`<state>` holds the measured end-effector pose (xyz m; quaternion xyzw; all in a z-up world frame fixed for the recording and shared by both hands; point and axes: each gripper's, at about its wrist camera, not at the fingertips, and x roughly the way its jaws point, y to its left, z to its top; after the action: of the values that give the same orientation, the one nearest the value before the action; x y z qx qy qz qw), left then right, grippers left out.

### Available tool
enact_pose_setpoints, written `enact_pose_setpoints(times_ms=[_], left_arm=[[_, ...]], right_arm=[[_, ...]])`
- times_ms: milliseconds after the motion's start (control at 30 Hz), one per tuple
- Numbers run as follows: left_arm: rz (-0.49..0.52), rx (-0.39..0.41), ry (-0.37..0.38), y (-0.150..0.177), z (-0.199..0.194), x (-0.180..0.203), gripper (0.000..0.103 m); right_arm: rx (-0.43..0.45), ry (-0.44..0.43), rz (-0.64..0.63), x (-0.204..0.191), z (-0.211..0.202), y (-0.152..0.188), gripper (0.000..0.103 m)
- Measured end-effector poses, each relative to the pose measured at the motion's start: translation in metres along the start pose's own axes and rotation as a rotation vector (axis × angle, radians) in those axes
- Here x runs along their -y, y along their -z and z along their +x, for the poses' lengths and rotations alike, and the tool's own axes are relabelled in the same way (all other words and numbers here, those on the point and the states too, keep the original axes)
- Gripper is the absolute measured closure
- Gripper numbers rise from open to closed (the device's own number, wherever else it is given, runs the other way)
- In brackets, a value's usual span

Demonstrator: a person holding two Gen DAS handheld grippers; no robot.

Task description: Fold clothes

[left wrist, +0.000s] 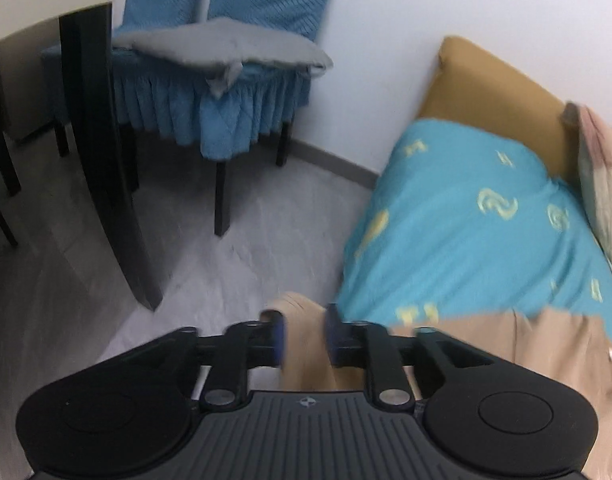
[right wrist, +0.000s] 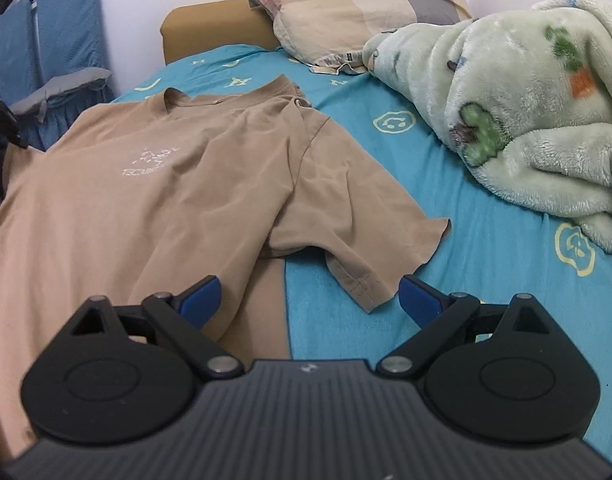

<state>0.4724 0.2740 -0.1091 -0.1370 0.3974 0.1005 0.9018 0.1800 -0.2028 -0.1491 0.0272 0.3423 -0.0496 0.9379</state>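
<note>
Two grippers worked: the left gripper [left wrist: 304,336] pinched the shirt [right wrist: 154,184] at the bed's [right wrist: 485,248] edge; the right gripper's [right wrist: 309,300] fingers stood spread.

I see a tan T-shirt [right wrist: 154,184] of soft matt cloth on the bed's [right wrist: 485,248] smooth printed sheet, beside a plush fleecy blanket [right wrist: 525,120]. My right claw [right wrist: 309,296] is matt black plastic with blue pads [right wrist: 202,300].
</note>
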Motion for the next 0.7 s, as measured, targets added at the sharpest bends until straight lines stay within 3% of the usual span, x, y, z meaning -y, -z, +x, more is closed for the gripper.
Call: enact_pose_setpoints(times_ms=[100, 167, 267, 433, 600, 700], left_arm=[[0.064, 0.011, 0.018, 0.024, -0.033, 0.013, 0.051], [0.112, 0.012, 0.019, 0.043, -0.069, 0.021, 0.050], [0.195, 0.014, 0.019, 0.079, -0.127, 0.039, 0.041], [0.248, -0.017, 0.091, 0.165, -0.233, 0.055, 0.044], [0.197, -0.135, 0.164, 0.256, -0.289, 0.069, 0.044], [0.238, -0.116, 0.170, 0.297, -0.313, 0.080, 0.044]], right_arm=[[0.006, -0.016, 0.009, 0.000, -0.002, 0.000, 0.006], [0.021, -0.031, 0.013, -0.001, -0.006, -0.001, 0.006], [0.055, -0.057, -0.001, -0.005, -0.018, -0.002, 0.006], [0.123, -0.089, -0.026, -0.006, -0.048, -0.001, 0.006], [0.175, -0.111, -0.060, -0.002, -0.083, 0.006, 0.006], [0.192, -0.127, -0.072, 0.004, -0.108, 0.015, 0.006]])
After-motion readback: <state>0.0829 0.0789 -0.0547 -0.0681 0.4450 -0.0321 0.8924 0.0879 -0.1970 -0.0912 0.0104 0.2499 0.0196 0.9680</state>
